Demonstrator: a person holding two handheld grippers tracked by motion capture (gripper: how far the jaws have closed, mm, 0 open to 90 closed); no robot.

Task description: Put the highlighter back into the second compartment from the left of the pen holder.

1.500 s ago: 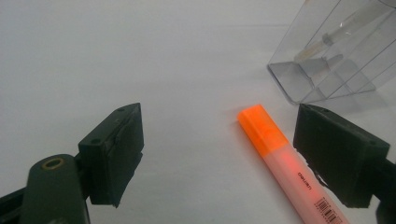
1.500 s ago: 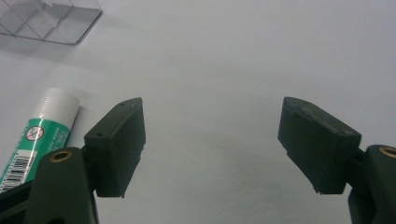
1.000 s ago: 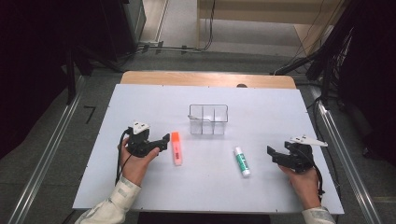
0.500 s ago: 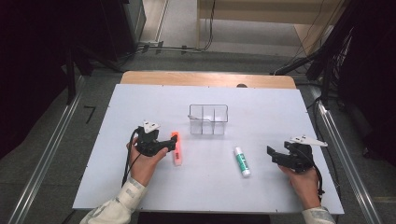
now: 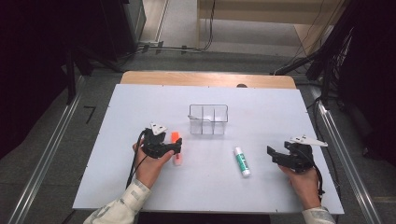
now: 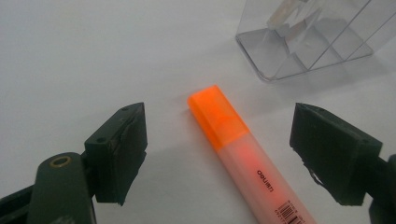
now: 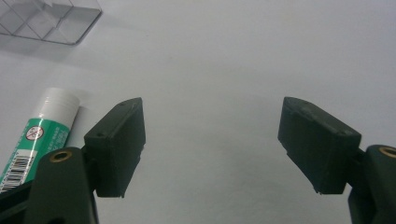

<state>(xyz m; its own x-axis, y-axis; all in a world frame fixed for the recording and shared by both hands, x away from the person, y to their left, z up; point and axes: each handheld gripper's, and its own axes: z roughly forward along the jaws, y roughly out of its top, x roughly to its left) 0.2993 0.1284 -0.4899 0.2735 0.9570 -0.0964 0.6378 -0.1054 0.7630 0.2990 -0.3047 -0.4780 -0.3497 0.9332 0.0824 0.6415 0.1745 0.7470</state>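
the left claw [image 6: 217,154] gapes wide astride the orange highlighter [image 6: 238,149] lying flat on the tabletop [image 5: 140,102] near the clear organizer [image 5: 208,119], lined up to pinch it. the right claw [image 7: 212,144] waits open, holding nothing, beside the glue stick [image 7: 39,135].

Both grippers are built from black, chunky plastic. The left gripper [image 5: 176,146] is topped by a grey three-cornered plate, and a black cable is trailed from it past the wrist. The same plate is carried by the right gripper [image 5: 272,155]. Blocky, scuffed jaws are seen up close, with a brass-coloured ring set into each arm. Light checked sleeves [image 5: 125,203] are worn.
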